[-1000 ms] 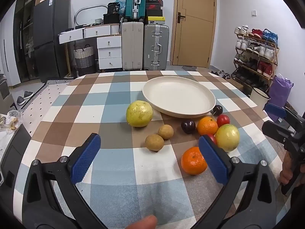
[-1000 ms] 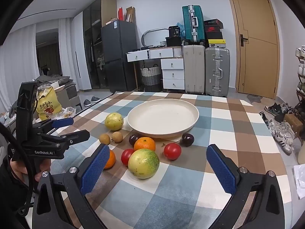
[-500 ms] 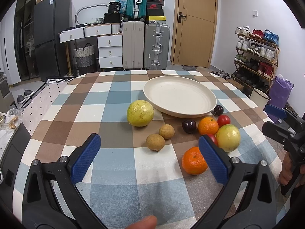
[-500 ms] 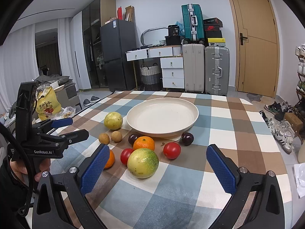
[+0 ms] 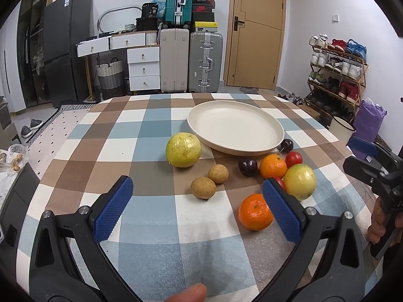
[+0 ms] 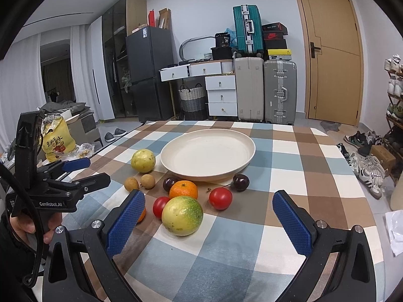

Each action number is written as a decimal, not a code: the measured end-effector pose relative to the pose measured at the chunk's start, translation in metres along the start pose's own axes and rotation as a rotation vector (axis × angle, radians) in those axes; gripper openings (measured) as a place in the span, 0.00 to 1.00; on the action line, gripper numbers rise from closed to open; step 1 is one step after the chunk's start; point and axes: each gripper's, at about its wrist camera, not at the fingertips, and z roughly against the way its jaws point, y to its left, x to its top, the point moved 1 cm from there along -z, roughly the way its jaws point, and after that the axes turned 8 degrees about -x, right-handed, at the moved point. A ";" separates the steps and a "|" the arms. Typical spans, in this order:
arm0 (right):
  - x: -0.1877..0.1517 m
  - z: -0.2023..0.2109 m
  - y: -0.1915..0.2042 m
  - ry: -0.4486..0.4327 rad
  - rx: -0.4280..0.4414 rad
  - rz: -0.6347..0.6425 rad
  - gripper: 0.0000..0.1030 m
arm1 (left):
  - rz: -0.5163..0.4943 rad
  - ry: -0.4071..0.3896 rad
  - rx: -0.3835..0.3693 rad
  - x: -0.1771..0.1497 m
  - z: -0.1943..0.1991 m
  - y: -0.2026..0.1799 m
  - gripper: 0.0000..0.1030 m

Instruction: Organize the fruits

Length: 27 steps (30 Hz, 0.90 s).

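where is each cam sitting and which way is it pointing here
Left wrist: sits on the left gripper, low at the near table edge, facing across the fruit and plate toward the door; its own open blue fingers, a fingertip at the bottom and the right gripper at right show.
Right wrist: sits on the right gripper, further right, facing the same way; its open fingers show, with the left gripper and the hand holding it at left.
Shared: plate, fruit, checked tablecloth, suitcases, door.

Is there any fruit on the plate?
No, the plate is bare and every fruit, like the orange, sits on the table beside it.
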 end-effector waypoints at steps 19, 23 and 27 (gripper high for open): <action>0.001 -0.002 0.000 0.020 -0.011 0.001 1.00 | -0.002 -0.001 -0.001 0.000 0.001 0.000 0.99; 0.001 -0.005 0.000 0.032 -0.026 0.001 1.00 | -0.003 0.003 0.002 -0.001 0.001 -0.001 0.99; 0.002 -0.009 -0.001 0.053 -0.033 -0.003 1.00 | -0.007 0.006 -0.001 0.000 0.001 -0.001 0.99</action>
